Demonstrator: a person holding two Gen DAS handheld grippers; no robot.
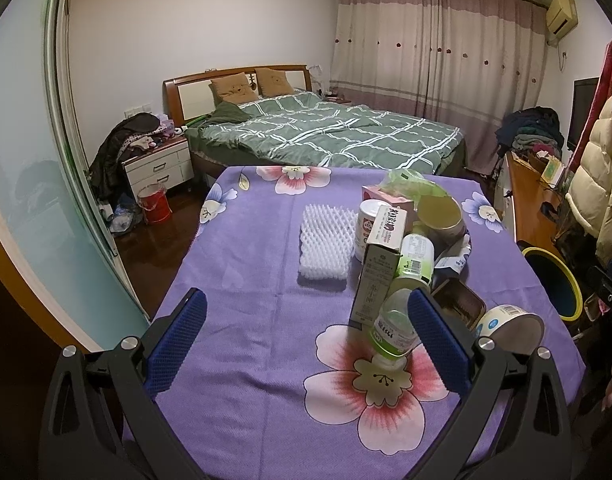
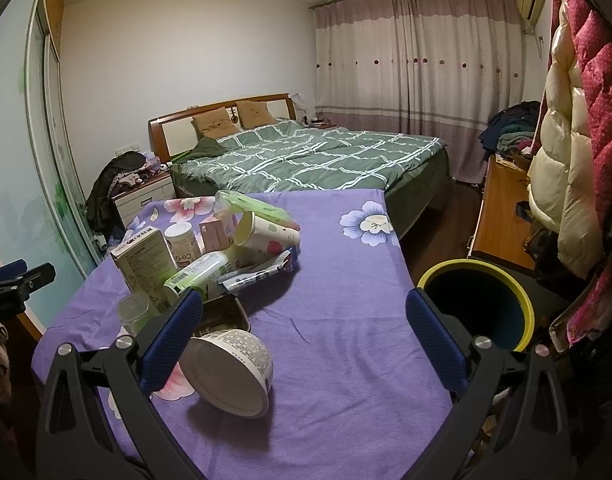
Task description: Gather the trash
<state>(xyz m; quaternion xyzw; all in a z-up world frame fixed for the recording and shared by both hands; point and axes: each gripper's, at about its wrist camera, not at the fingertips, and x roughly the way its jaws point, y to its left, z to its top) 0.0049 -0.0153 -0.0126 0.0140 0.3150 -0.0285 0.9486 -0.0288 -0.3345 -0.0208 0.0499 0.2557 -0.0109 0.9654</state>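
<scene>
A heap of trash lies on the purple flowered tablecloth [image 1: 246, 280]. It holds a clear plastic bottle [image 1: 393, 332] with a green label, a tall cardboard box [image 1: 379, 264], a white foam net [image 1: 327, 244], a metal tin [image 1: 459, 304] and a white paper tub [image 1: 509, 324]. My left gripper [image 1: 306, 340] stands open over the cloth, its right finger just beside the bottle. In the right wrist view the tub [image 2: 230, 368] lies on its side. The right gripper [image 2: 306, 336] is open, its left finger next to the tub. A black bin with a yellow rim [image 2: 465, 266] stands off the table's right edge.
Further back in the heap are a white can [image 1: 369, 224], a pink box [image 1: 385, 196], a green bag [image 1: 409, 184] and a paper cup [image 2: 266, 232]. Beyond the table is a bed [image 1: 325, 132]. Hanging coats [image 2: 565, 160] and a wooden desk [image 2: 501, 216] crowd the right side.
</scene>
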